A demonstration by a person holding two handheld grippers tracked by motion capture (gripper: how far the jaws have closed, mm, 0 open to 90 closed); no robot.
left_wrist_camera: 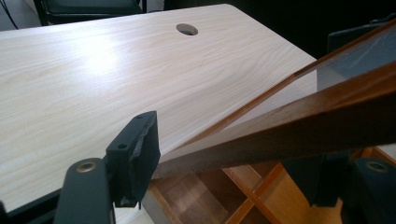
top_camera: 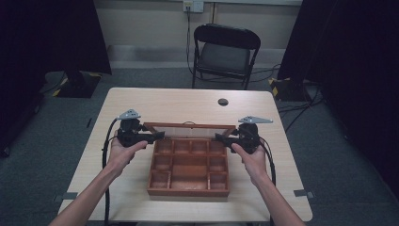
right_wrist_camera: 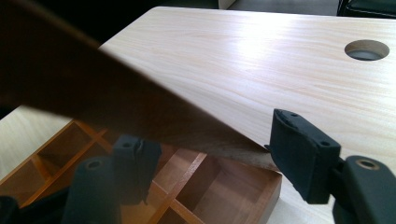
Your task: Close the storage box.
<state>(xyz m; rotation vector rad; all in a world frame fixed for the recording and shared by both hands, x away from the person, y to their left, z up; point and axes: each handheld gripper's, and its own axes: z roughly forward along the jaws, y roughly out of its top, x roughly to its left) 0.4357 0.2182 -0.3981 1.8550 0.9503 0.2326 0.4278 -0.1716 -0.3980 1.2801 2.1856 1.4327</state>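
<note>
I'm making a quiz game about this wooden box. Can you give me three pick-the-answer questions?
1. Where is the wooden box?
A. on the table
B. on the chair
C. on the floor

2. What colour is the box?
A. blue
B. reddish brown
C. white

3. How is the lid?
A. shut flat
B. taken off
C. raised at the back

A: it sits on the light tabletop.
B: its wood is reddish brown.
C: the glass lid stands up, with the left gripper and right gripper at its ends.

In the left gripper view, the lid (left_wrist_camera: 299,126) runs off the right edge and hides one finger of the left gripper (left_wrist_camera: 233,163). In the right gripper view, the lid frame (blurred, close) screens the box (right_wrist_camera: 201,186) compartments.
</note>
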